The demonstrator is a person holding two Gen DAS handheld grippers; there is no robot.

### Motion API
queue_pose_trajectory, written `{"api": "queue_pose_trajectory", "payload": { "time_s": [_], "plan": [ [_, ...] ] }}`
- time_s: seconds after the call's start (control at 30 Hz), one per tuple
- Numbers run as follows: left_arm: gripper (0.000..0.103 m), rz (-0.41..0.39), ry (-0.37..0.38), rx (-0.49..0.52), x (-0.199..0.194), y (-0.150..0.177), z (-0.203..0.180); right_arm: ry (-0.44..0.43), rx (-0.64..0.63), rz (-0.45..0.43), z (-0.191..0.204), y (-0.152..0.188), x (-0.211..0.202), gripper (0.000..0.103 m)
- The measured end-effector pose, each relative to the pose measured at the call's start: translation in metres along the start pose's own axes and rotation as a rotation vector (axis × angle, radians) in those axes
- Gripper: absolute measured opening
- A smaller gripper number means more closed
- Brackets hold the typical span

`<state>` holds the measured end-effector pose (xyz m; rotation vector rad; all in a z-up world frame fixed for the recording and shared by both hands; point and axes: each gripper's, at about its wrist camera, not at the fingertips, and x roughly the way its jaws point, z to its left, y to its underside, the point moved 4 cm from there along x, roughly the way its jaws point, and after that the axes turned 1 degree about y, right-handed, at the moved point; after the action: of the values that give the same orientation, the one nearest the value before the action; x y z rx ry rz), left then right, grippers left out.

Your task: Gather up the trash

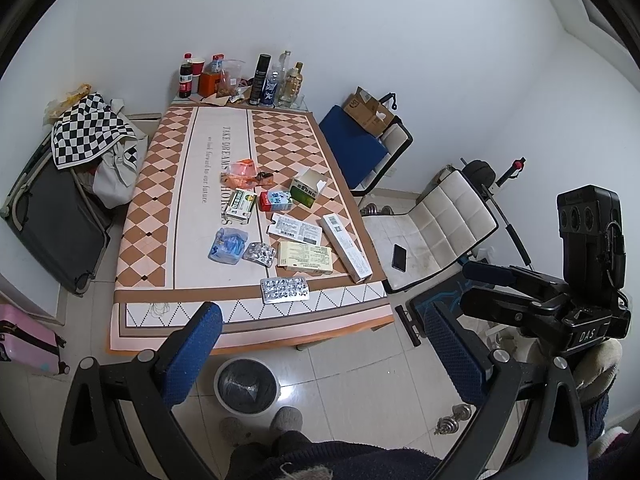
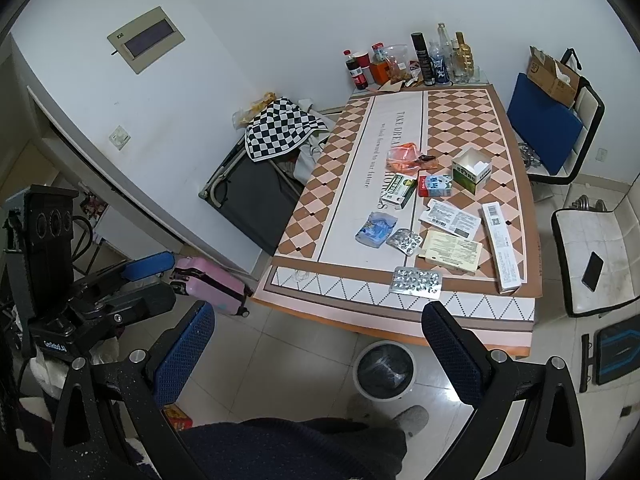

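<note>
Trash lies on the patterned table [image 1: 160, 208]: a foil pill blister [image 1: 285, 290] at the near edge, a second blister [image 1: 260, 255], a blue plastic wrapper [image 1: 228, 245], flat medicine boxes [image 1: 306, 257], a long white box [image 1: 346, 248], an open green box [image 1: 308, 189], an orange wrapper [image 1: 240, 172]. A black-lined bin [image 1: 246, 386] stands on the floor below the table's near edge. My left gripper [image 1: 320, 348] is open and empty above the bin. My right gripper [image 2: 318, 344] is open and empty, also held above the floor; it shows in the left wrist view [image 1: 484, 284].
Bottles and a red cup [image 1: 240, 76] stand at the table's far end. A white chair [image 1: 432, 240] with a phone [image 1: 399, 258] is right of the table, a blue-cushioned chair [image 1: 356, 148] behind it. A dark suitcase [image 1: 56, 220] and pink suitcase [image 1: 24, 340] are left. My feet [image 1: 260, 424] are near the bin.
</note>
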<state>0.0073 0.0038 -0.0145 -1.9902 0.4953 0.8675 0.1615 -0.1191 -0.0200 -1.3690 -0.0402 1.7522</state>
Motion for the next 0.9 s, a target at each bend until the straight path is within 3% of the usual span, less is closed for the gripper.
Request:
{"api": "queue_pose_trajectory", "payload": {
  "time_s": [0.2,0.27,0.4,0.63,0.77,0.9],
  "plan": [
    [0.103,0.026,-0.006,0.007,0.014,-0.002,0.019,0.012,0.036,0.003,0.009,-0.001,0.019,0.103],
    [0.103,0.024,-0.053,0.02,0.025,-0.006,0.029,0.021,0.067,-0.005,0.005,0.0,0.026,0.103],
    [0.103,0.019,-0.228,0.044,0.066,-0.015,0.052,0.086,0.191,-0.018,-0.023,0.002,0.051,0.103],
    [0.103,0.165,-0.395,0.019,0.197,-0.036,0.111,0.315,0.331,0.028,-0.123,-0.016,0.112,0.103],
    [0.103,0.295,-0.455,0.016,0.286,-0.04,0.144,0.433,0.393,0.114,-0.211,-0.032,0.173,0.103],
    [0.103,0.448,-0.487,-0.008,0.366,-0.038,0.174,0.463,0.433,0.238,-0.291,-0.046,0.239,0.103]
  ]
}}
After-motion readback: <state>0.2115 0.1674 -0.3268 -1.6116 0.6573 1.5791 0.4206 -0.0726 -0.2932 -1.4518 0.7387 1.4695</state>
